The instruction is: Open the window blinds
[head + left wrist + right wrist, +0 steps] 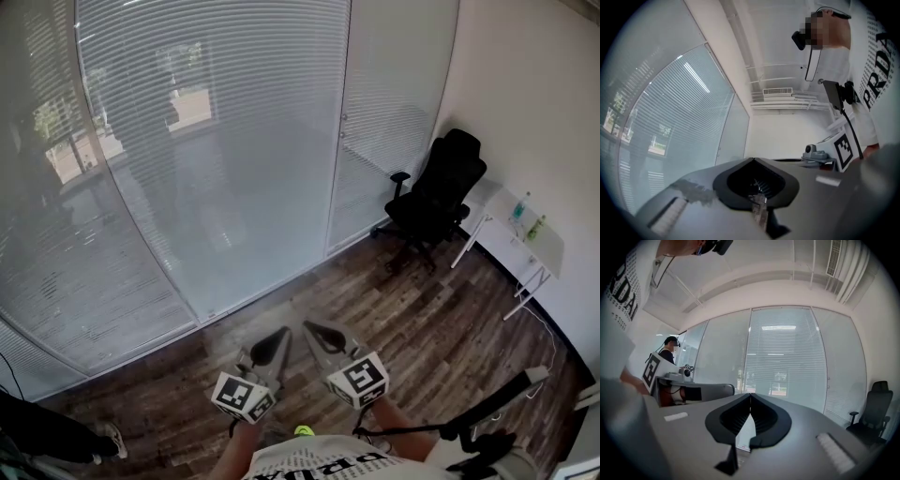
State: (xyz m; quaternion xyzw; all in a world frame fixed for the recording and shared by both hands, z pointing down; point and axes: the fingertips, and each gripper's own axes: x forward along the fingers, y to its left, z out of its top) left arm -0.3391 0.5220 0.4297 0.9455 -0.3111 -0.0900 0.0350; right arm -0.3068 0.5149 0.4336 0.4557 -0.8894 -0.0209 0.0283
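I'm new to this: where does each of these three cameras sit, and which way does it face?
Head view: on the person's head, facing steeply down at wooden floor and blinds; shows left gripper, right gripper, shirt.
Left gripper view: on that gripper, along its closed fingers toward blinds and white wall; shirt at right.
Right gripper view: likewise, toward blinds and black chair; shirt upper left.
Shared: head and right gripper views both show the chair.

White horizontal window blinds (pixel 216 122) hang fully lowered behind the glass wall, slats tilted slightly, letting daylight through.
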